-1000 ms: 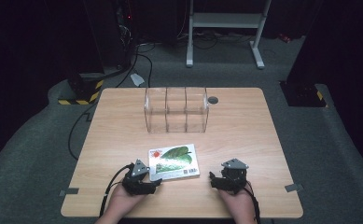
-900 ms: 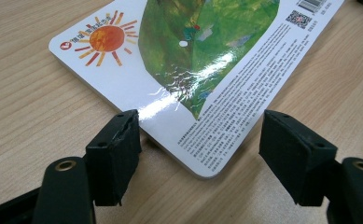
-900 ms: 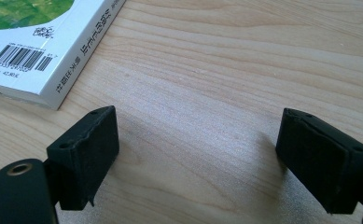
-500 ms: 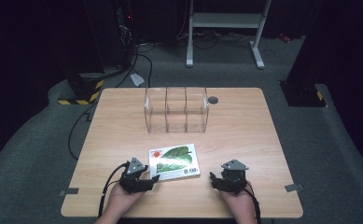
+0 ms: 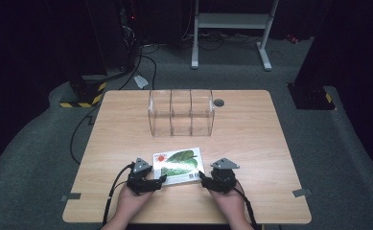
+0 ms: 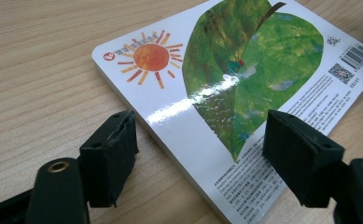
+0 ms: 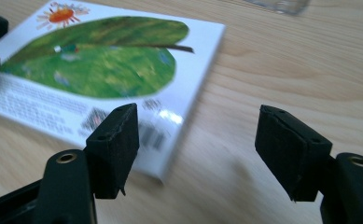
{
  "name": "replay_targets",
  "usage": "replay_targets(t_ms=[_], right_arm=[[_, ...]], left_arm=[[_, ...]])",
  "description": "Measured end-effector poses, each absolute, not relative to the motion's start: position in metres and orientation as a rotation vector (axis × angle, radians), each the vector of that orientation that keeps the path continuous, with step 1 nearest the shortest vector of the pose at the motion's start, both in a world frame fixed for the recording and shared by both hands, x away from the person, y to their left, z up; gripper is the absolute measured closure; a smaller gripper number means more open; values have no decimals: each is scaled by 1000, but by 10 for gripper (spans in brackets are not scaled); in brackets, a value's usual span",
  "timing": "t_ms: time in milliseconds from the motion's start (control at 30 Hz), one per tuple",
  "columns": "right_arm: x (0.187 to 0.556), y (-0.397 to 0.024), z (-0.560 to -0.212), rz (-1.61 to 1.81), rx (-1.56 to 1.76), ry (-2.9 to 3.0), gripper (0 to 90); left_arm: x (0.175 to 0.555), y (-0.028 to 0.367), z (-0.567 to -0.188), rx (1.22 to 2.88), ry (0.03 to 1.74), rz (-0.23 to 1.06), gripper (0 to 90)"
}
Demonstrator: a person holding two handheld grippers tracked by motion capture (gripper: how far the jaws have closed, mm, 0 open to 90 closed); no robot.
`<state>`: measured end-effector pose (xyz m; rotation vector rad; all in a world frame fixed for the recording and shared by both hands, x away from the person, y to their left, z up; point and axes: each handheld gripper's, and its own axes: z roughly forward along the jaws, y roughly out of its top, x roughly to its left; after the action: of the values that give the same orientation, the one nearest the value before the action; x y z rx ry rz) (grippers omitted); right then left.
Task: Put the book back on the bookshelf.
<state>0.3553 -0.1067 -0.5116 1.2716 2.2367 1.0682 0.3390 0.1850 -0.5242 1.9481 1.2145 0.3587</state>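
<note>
- High view: a book [image 5: 178,165] with a green leaf and an orange sun on its cover lies flat on the wooden table [image 5: 270,143], near the person's edge and between the two hands. The left gripper [image 5: 160,180] sits at the book's near left corner, with its tips at the cover's edge. The right gripper [image 5: 202,175] is at the book's near right corner. A clear plastic rack [image 5: 181,112] with three compartments stands farther back on the table, well apart from the book, and a small dark round disc [image 5: 218,102] lies just to its right.
- Left gripper view: the left gripper [image 6: 200,149] has its jaws set wide, one on each side of the book's [image 6: 226,79] near corner. One jaw is over bare wood beside the book's long edge, the other over the printed text on the cover. The jaws have just been opening; the corner lies between them, and neither pad presses on it.
- Right gripper view: the right gripper [image 7: 198,140] also stands wide. Its one jaw hangs over the book's [image 7: 100,65] barcode corner and its other over bare table. These jaws have just been closing, with the book's corner partly between them and not pinched. The rack's base [image 7: 277,4] shows at the top edge.
</note>
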Motion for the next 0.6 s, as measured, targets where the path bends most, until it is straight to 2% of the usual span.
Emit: replay_targets(t_ms=[167,600], right_arm=[[370,-81,-516,1064,1284,2274,287],[368,-83,-519,1114,1337,2347,250]], left_arm=[[339,182,-525,1947,1218,356,236],[337,178,-525,1954,1204,355,230]])
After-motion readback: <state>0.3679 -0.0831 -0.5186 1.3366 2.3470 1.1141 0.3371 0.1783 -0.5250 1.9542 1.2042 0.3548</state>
